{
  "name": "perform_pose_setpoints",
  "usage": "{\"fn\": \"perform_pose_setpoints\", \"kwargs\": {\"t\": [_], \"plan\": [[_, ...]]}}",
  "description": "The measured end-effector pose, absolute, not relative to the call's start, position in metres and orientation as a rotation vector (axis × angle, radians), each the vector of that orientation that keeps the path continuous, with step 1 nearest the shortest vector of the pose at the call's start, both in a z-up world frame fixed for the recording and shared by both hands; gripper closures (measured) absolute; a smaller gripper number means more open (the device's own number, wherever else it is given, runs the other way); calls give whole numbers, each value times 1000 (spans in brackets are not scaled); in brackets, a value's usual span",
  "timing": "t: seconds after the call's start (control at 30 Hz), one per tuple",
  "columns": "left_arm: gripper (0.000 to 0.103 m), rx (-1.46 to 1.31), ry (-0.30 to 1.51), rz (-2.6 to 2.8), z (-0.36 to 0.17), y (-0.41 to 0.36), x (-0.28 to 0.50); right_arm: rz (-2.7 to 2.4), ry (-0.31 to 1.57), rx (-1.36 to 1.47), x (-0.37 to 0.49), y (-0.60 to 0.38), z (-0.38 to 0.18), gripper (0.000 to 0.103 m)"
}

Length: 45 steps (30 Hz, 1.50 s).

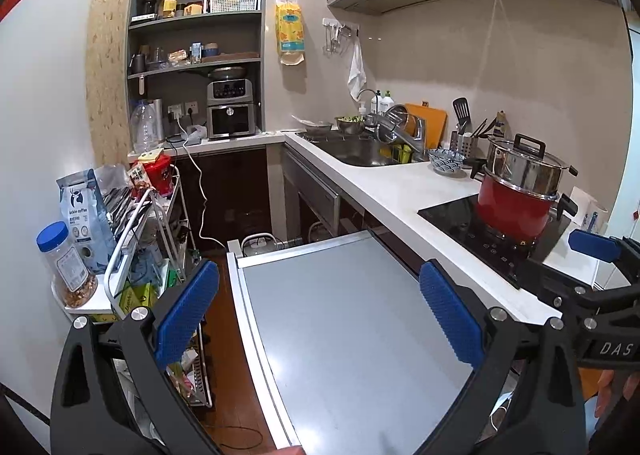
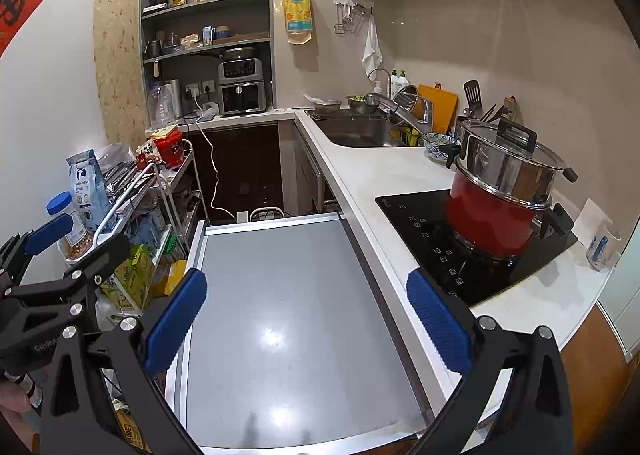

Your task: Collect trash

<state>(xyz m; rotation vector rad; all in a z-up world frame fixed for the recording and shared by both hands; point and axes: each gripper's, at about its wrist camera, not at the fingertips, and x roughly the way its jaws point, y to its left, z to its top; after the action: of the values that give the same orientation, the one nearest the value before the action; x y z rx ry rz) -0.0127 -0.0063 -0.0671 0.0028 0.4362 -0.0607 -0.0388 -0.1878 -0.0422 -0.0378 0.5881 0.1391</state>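
Note:
My left gripper [image 1: 319, 275] is open, its blue pads [image 1: 188, 311] wide apart over a bare grey tabletop [image 1: 340, 335] with nothing between them. My right gripper [image 2: 307, 279] is also open and empty over the same grey tabletop [image 2: 288, 295]. The two are side by side, and each shows at the edge of the other's view. A crumpled white plastic bag [image 1: 196, 133] [image 2: 209, 109] lies on the far counter beside the small oven [image 1: 231, 119]. I cannot pick out any other loose trash.
A white counter [image 1: 392, 191] on the right holds a sink [image 1: 356, 151], a black cooktop [image 2: 424, 239] with a red pot [image 2: 492, 219] and a glass [image 2: 600, 251]. On the left, a wire cart [image 1: 160, 215] is packed with bags, a jar [image 1: 66, 267] and boxes. Wood floor [image 1: 224, 319] runs between them.

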Motion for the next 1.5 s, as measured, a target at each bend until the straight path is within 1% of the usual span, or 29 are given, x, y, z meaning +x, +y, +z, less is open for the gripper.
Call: {"fn": "perform_pose_setpoints", "kwargs": {"t": [1.5], "plan": [[2, 8, 419, -51, -54, 0, 2, 119, 577, -34, -19, -180, -35, 4]]}}
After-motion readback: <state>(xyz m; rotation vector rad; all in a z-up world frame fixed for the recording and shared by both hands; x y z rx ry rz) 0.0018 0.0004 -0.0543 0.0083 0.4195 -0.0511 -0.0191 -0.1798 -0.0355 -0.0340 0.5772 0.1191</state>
